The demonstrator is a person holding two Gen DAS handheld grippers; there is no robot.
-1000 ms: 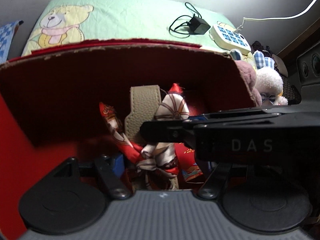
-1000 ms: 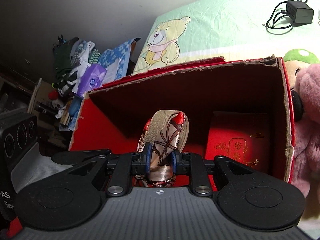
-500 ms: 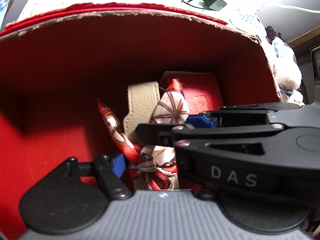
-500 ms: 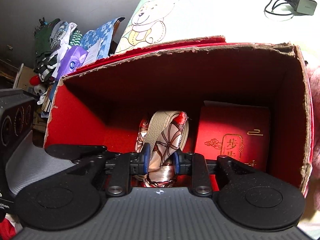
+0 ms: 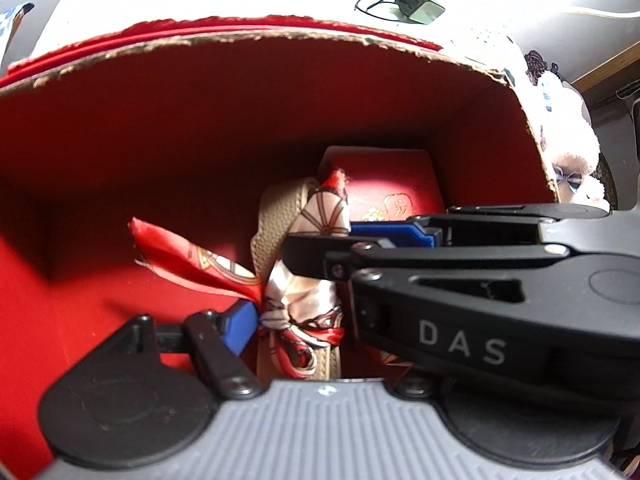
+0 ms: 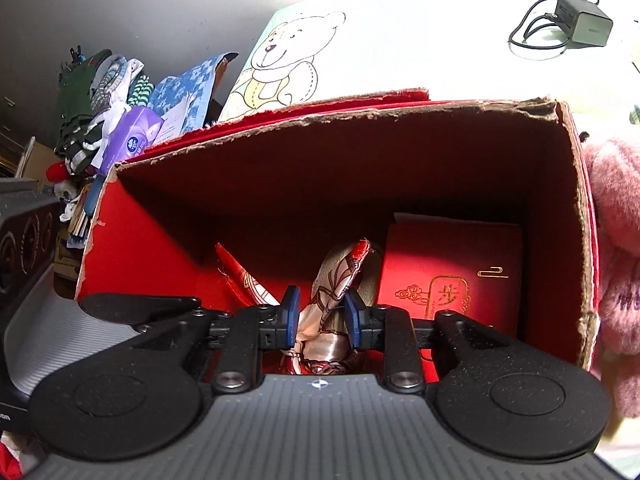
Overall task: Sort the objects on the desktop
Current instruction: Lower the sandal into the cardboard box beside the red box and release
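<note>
A beige strap (image 5: 276,220) wrapped in a red-and-cream patterned scarf (image 6: 328,284) stands low inside the red cardboard box (image 6: 360,114). My right gripper (image 6: 322,316) is shut on it. In the left wrist view that gripper (image 5: 328,240) reaches in from the right and crosses the strap. My left gripper (image 5: 324,320) is open. Its left blue pad (image 5: 240,324) touches the scarf's knot, and its right finger is hidden behind the right gripper's body. A loose red scarf end (image 5: 180,252) sticks out to the left. A red envelope with gold print (image 6: 452,264) leans at the box's back right.
The box's torn far rim (image 5: 280,38) rises above both grippers. Beyond it lie a bear-print cloth (image 6: 288,68) and a charger with a coiled cable (image 6: 584,20). A pink plush toy (image 6: 616,240) presses on the box's right wall. Clothes and a tissue pack (image 6: 132,136) pile up at the left.
Both grippers have gone down deeper into the red box with the strap. The strap now sits lower, and the loose scarf end has swung out to the left.
</note>
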